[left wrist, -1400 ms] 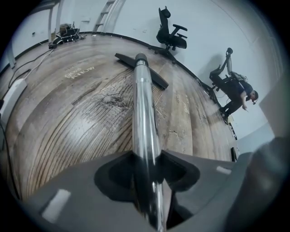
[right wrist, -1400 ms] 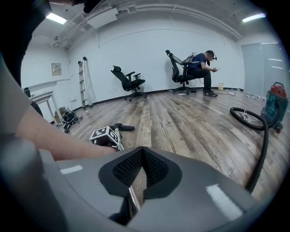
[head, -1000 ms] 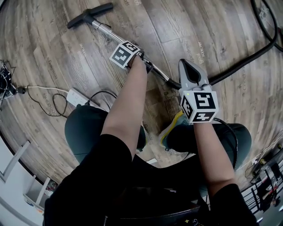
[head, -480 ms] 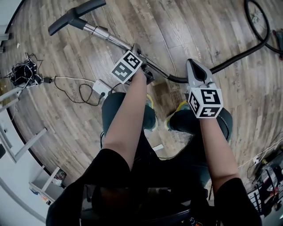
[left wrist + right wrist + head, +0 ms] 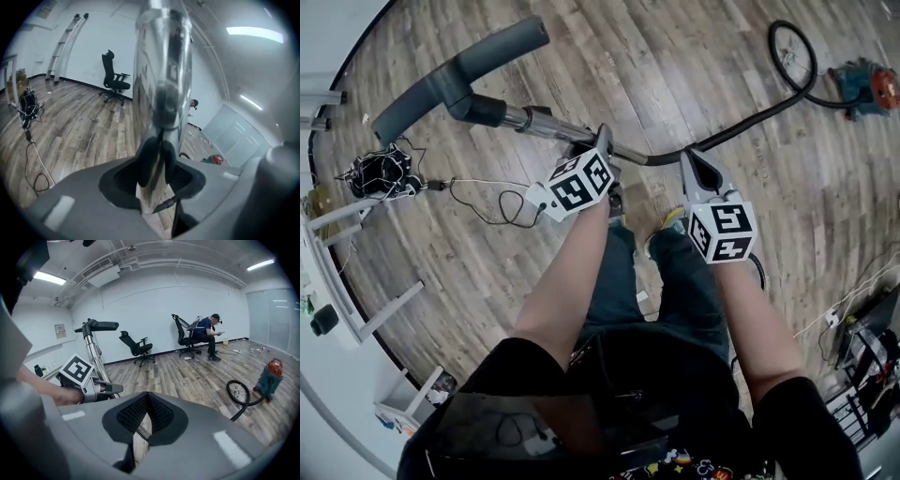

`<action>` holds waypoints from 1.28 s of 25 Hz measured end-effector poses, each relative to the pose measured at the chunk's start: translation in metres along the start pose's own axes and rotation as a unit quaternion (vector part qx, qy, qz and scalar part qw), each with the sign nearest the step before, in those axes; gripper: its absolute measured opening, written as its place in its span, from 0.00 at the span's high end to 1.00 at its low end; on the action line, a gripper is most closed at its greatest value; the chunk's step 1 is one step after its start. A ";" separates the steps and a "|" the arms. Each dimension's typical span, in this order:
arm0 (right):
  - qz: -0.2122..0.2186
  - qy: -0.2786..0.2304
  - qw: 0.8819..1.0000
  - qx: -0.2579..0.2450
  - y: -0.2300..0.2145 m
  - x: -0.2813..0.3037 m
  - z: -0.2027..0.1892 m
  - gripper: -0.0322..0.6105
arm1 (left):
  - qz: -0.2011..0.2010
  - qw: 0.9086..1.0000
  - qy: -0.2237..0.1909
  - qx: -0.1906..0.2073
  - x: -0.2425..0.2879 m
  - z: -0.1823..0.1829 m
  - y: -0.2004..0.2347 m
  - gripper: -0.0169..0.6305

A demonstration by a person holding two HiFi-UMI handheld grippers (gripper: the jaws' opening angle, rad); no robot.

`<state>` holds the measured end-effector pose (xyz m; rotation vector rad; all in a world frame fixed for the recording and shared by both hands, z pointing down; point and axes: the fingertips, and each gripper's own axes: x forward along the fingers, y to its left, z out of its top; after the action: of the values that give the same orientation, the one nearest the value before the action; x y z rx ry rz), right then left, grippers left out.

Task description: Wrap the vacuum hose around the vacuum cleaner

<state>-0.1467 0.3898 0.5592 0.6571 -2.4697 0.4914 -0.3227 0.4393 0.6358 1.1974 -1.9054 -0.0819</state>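
Observation:
The vacuum wand's metal tube (image 5: 546,123) is raised off the wooden floor, its dark floor head (image 5: 459,67) at the upper left. My left gripper (image 5: 607,161) is shut on that tube (image 5: 161,70), which fills the space between its jaws (image 5: 157,161). The black hose (image 5: 741,128) runs right from the wand, loops, and reaches the teal and red vacuum cleaner (image 5: 865,84) on the floor. My right gripper (image 5: 694,166) hovers beside the hose's wand end, its fingertips (image 5: 147,397) together with nothing seen between them. The right gripper view shows the vacuum cleaner (image 5: 268,376) and hose loop (image 5: 238,393).
A tangle of cables and a power strip (image 5: 380,172) lies on the floor at left, with a thin cord (image 5: 492,204) trailing toward my legs. Office chairs (image 5: 137,347) and a seated person (image 5: 206,333) are by the far wall. A ladder (image 5: 65,42) leans on the wall.
The wand has been lifted and tilted up, its floor head now higher and nearer the camera. Both grippers rose with it, and the vacuum cleaner has come into view at right.

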 end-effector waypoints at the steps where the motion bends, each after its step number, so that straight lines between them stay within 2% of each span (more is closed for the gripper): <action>1: -0.003 -0.005 1.000 -0.002 0.006 -0.014 0.018 0.91 | -0.012 1.000 0.001 0.014 -0.016 0.014 -0.013 0.72; 6: -0.012 -0.042 0.999 -0.001 0.034 -0.087 0.077 0.91 | -0.066 0.993 0.011 0.102 -0.109 0.058 -0.071 0.72; 9: -0.035 -0.084 0.996 0.004 0.060 -0.119 0.119 0.91 | -0.119 0.980 -0.007 0.161 -0.163 0.102 -0.100 0.72; 12: -0.059 -0.112 0.992 0.022 0.062 -0.138 0.130 0.91 | -0.151 0.964 -0.018 0.216 -0.179 0.119 -0.127 0.72; 15: -0.073 -0.117 0.990 0.038 0.058 -0.142 0.123 0.91 | -0.160 0.955 -0.014 0.249 -0.174 0.118 -0.143 0.72; 19: -0.084 -0.120 0.988 0.050 0.045 -0.138 0.120 0.91 | -0.162 0.947 0.000 0.276 -0.159 0.115 -0.158 0.72; 24: -0.094 -0.122 0.986 0.069 -0.007 -0.121 0.132 0.91 | -0.167 0.946 0.021 0.277 -0.117 0.122 -0.188 0.72; 32: -0.100 -0.127 0.983 0.085 -0.094 -0.080 0.178 0.91 | -0.158 0.941 0.029 0.297 -0.041 0.167 -0.236 0.72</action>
<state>-0.1077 0.2586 0.3909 1.0850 -2.5768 0.5732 -0.2646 0.2827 0.3959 1.8810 -1.7167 0.3815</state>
